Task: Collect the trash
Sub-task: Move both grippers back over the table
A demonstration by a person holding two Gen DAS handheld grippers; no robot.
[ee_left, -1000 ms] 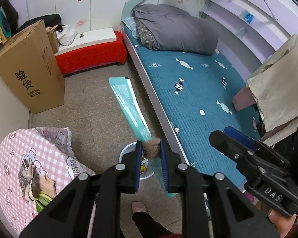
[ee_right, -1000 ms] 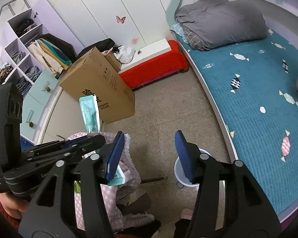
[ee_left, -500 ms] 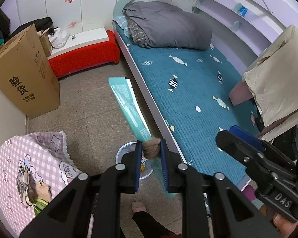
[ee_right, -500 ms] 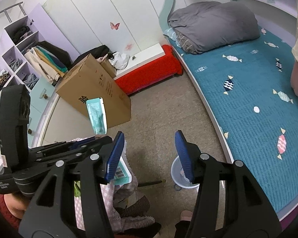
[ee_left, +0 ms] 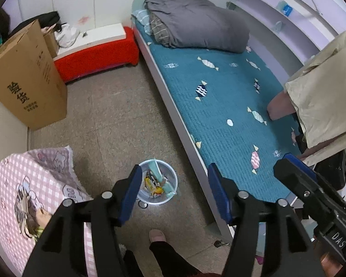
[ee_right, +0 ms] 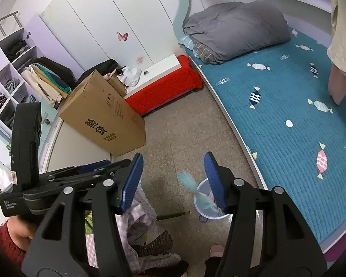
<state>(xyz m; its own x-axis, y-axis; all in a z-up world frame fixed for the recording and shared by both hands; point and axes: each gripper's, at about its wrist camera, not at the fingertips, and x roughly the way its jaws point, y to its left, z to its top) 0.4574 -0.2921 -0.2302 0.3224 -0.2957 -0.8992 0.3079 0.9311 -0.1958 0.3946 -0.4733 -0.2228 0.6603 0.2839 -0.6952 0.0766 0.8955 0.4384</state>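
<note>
A small clear trash bin [ee_left: 171,191] stands on the floor beside the bed and holds several wrappers. A long teal packet [ee_left: 160,177] lies in it, one end sticking above the rim. In the right wrist view the packet [ee_right: 188,182] is blurred at the bin [ee_right: 201,211]. My left gripper [ee_left: 174,196] is open and empty, high above the bin. My right gripper [ee_right: 173,181] is open and empty, also above the floor; it shows at the right of the left wrist view [ee_left: 311,196].
A teal bed [ee_left: 223,106] with a grey duvet [ee_left: 196,23] runs along the right. A cardboard box [ee_left: 27,83] and a red bench [ee_left: 96,53] stand at the back left. A pink checked cloth [ee_left: 27,189] covers a surface at the lower left. A foot [ee_left: 157,235] is below.
My left gripper opened and let go of the teal packet and brown wad, which dropped into the bin. The right gripper stayed open.
</note>
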